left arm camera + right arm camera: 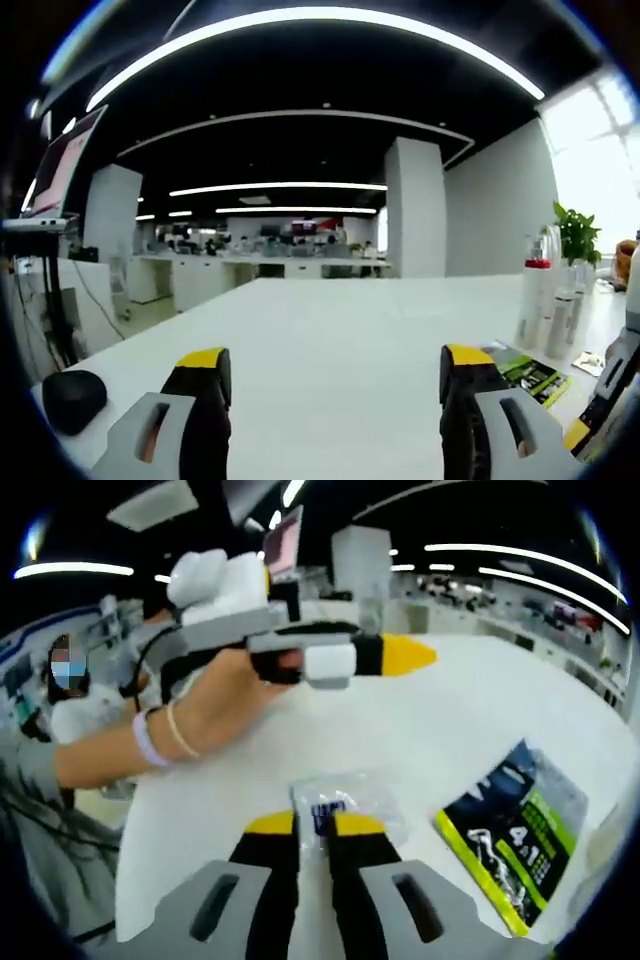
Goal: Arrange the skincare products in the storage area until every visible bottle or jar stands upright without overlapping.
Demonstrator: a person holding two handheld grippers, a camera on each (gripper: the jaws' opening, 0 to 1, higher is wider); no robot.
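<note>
My left gripper (335,365) is open over the white table (330,320), with nothing between its yellow-tipped jaws. Several tall, pale skincare bottles (545,300), one with a red cap, stand upright at the right of the left gripper view. In the right gripper view my right gripper (315,828) has its jaws nearly together on the edge of a clear plastic sachet (345,798) with dark print, which lies on the table (450,730). A hand holds the left gripper (405,655) above the table beyond it.
A green and black flat packet (515,840) lies right of the sachet, and the packet (530,372) also shows near the bottles. A black mouse (72,398) sits at the table's left corner by a raised laptop (60,165). A potted plant (578,235) stands behind the bottles.
</note>
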